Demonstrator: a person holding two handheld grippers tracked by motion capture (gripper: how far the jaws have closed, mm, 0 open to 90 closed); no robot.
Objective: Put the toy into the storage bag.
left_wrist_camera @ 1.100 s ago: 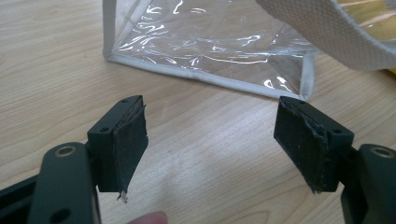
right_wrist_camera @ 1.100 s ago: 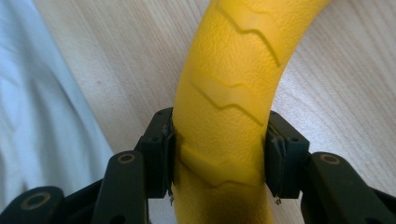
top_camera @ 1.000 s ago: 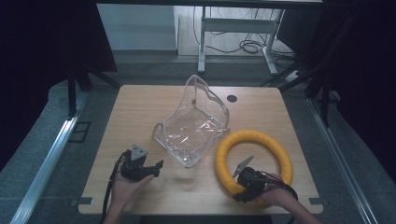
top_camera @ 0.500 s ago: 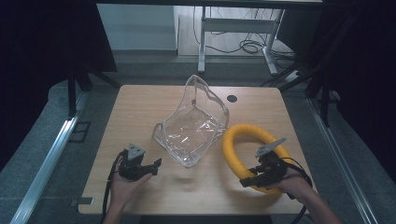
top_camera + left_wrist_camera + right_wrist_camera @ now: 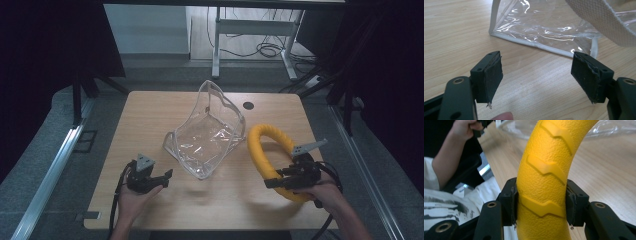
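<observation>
High view, item one: yellow ring (image 5: 267, 155), textured foam or rubber with raised zigzag ridges, sitting at the lower right of the frame. The right gripper (image 5: 292, 176) is clamping its near arc; in the right gripper view the jaws are pressing on both sides of the ring (image 5: 544, 185), closed as far as its thickness allows. The ring is tilting up on edge, its far arc pointing toward the middle of the frame.

Item two: clear plastic bag (image 5: 207, 132) with white trim and a webbing handle, standing at centre frame on the counter (image 5: 150, 115), mouth gaping toward the upper part of the picture. Nothing is lying inside it.

Item three: left gripper (image 5: 150, 179), lower left of the frame, jaws standing wide apart and holding nothing; in the left gripper view the bag's lower seam (image 5: 534, 43) is lying just beyond them, untouched.

Progress, as a judgement: the ring is gripped and lifted; carrying it to the bag and getting it in is likely what remains, with the bag not yet steadied.

Change against the earlier frames: the ring was lying flat on the counter; it is now rising onto its edge and shifting rightward with the right hand. The left gripper is keeping its place.
</observation>
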